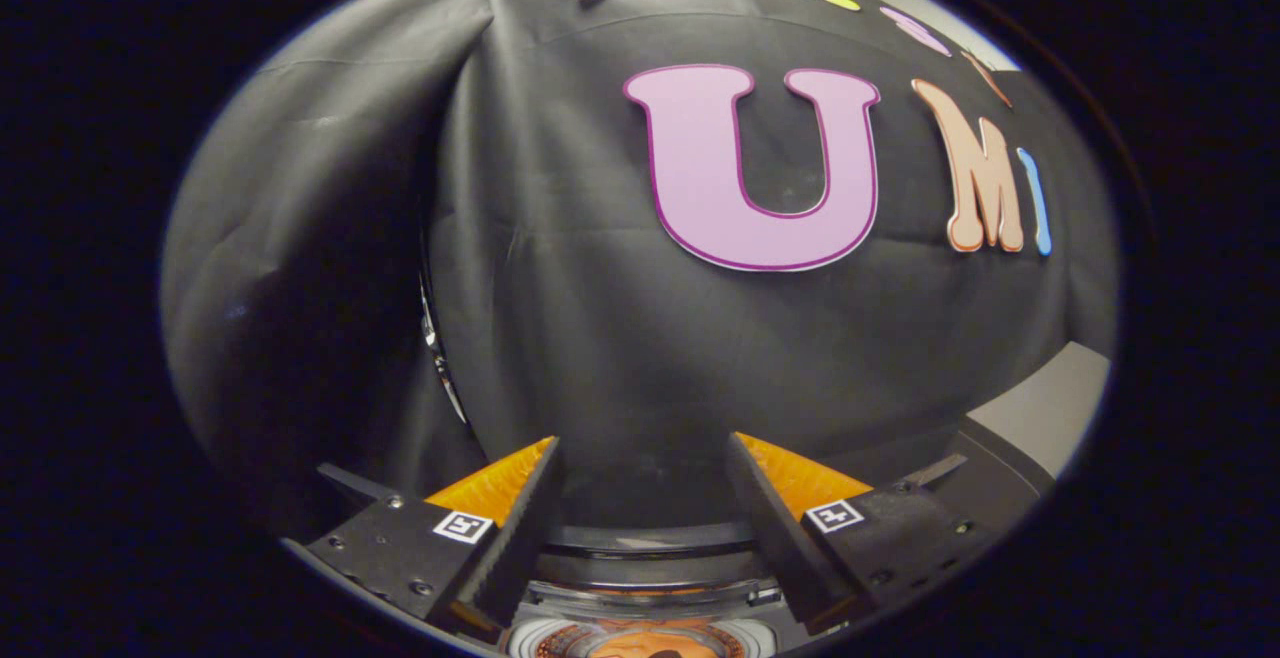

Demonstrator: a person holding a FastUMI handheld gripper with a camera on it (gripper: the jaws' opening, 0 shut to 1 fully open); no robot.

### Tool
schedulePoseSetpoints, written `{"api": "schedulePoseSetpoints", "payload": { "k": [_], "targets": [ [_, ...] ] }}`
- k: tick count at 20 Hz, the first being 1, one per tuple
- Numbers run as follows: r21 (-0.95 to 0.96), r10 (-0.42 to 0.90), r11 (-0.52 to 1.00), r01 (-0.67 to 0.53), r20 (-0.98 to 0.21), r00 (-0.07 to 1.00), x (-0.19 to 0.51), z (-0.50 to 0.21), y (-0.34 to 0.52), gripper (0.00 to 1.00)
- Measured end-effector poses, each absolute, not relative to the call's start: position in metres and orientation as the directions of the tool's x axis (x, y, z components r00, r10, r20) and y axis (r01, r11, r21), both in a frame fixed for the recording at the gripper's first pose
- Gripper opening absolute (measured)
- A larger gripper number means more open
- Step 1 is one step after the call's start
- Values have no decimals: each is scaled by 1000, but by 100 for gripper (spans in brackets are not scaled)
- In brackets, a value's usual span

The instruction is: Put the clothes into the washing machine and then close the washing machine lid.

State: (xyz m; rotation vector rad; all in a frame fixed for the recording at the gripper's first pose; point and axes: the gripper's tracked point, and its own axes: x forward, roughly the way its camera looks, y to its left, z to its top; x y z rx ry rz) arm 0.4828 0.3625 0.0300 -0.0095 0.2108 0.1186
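Note:
My gripper (641,441) is open, with a wide gap and nothing held between its fingers. It points at the black cloth wall (600,318) straight ahead. Below and between the fingers lies the dark curved top of the washing machine (650,541). Nearer to me, under the fingers, is a round pale-rimmed opening (640,641) with something orange inside; I cannot tell whether that is clothing. I cannot make out the lid for certain.
A shiny curved edge (440,358) runs down beside a fold in the cloth, left of the fingers. A grey surface (1050,408) and a dark corner (1000,478) sit to the right, beyond the right finger.

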Motion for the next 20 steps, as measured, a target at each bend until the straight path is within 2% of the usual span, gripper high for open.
{"api": "schedulePoseSetpoints", "payload": {
  "k": [20],
  "targets": [
    [-2,108,994,-109,-101,989,416,25,356,98]
  ]
}}
